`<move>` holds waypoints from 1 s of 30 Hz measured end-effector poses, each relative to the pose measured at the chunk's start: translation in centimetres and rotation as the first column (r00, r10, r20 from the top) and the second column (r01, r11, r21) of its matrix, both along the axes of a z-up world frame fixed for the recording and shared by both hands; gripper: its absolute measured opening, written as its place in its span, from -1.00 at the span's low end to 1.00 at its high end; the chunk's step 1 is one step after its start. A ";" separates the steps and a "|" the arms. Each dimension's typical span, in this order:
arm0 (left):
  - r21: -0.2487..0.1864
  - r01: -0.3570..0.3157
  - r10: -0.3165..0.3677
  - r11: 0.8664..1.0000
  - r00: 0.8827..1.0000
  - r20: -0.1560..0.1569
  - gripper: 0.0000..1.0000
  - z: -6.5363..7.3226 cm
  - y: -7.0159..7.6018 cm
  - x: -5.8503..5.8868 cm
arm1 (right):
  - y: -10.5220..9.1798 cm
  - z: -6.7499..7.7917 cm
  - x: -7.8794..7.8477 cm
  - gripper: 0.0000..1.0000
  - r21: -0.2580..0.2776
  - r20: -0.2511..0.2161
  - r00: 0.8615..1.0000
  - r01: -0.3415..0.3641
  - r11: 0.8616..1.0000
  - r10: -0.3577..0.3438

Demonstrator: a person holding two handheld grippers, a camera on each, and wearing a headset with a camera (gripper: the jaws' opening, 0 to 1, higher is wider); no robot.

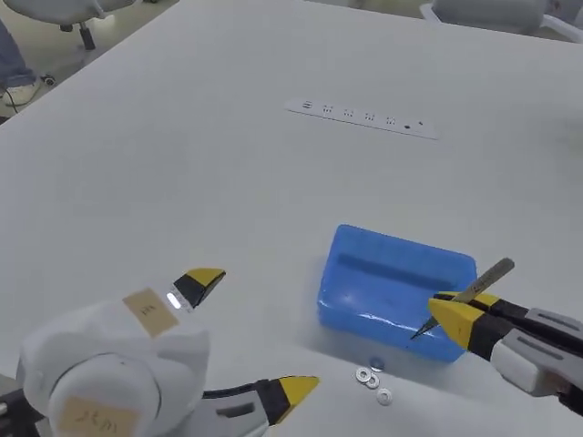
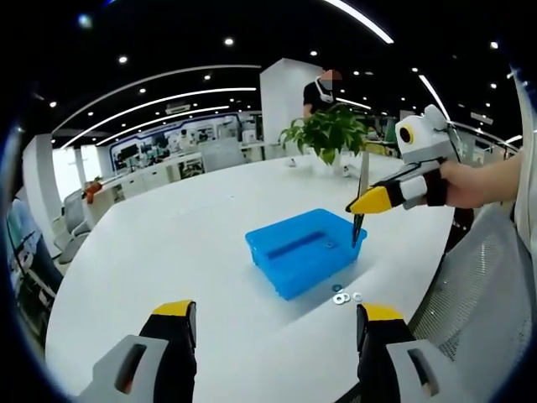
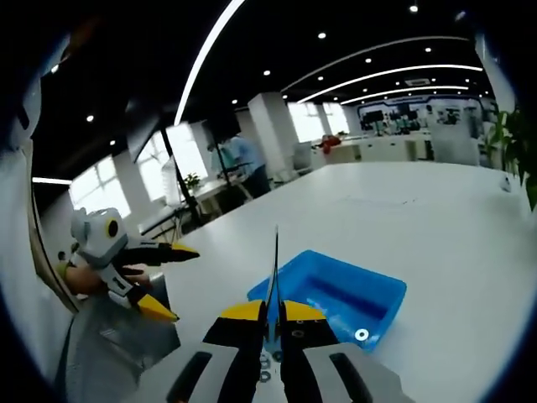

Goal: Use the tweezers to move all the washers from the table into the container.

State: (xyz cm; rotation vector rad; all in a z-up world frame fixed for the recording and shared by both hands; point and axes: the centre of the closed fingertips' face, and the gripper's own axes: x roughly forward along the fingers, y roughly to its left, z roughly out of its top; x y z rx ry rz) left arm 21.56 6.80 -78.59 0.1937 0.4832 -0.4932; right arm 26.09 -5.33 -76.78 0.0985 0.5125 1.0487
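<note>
A blue rectangular container [image 1: 396, 289] [image 2: 304, 247] [image 3: 336, 294] sits on the white table. One washer [image 3: 362, 334] lies inside it. Three washers [image 1: 372, 378] [image 2: 345, 297] lie on the table just in front of the container. My right gripper [image 1: 448, 309] [image 2: 369, 201] [image 3: 273, 315] is shut on slim metal tweezers [image 1: 483, 280] [image 2: 362, 189] [image 3: 274, 264], whose tip hangs over the container's near right corner. My left gripper [image 1: 253, 332] [image 2: 277, 315] [image 3: 174, 282] is open and holds nothing, to the left of the container.
A white power strip [image 1: 360, 118] lies farther back on the table [image 1: 182, 164]. A potted plant [image 2: 327, 134] stands at the table's far end with a person [image 2: 319, 88] behind it. Office chairs stand around the table edges.
</note>
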 end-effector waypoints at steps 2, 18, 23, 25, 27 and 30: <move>-0.001 0.002 -0.002 1.000 1.000 -0.002 0.59 0.0 -0.1 0.0 | 0.1 -0.7 -0.5 -0.93 -0.002 -0.015 1.000 -0.006 1.000 0.006; 0.003 0.002 -0.002 1.000 1.000 -0.006 0.58 -0.1 0.0 0.0 | 2.6 -3.7 -1.9 -0.93 -0.022 -0.051 0.996 -0.073 0.997 0.072; 0.004 -0.001 0.001 1.000 1.000 -0.005 0.58 -0.1 0.1 0.0 | 3.8 -4.5 -1.6 -0.92 -0.063 -0.023 0.992 -0.127 0.990 0.126; 0.004 -0.004 0.004 1.000 1.000 -0.004 0.58 -0.1 0.2 0.0 | 4.0 -5.0 -1.5 -0.92 -0.091 -0.011 0.989 -0.150 0.984 0.150; 0.002 -0.006 0.006 1.000 1.000 -0.003 0.58 -0.1 0.2 0.0 | 4.1 -5.4 -1.5 -0.92 -0.109 -0.010 0.987 -0.163 0.981 0.162; 0.000 -0.008 0.008 1.000 1.000 -0.003 0.57 0.0 0.2 0.0 | 4.1 -5.9 -1.7 -0.92 -0.133 -0.008 0.983 -0.181 0.974 0.182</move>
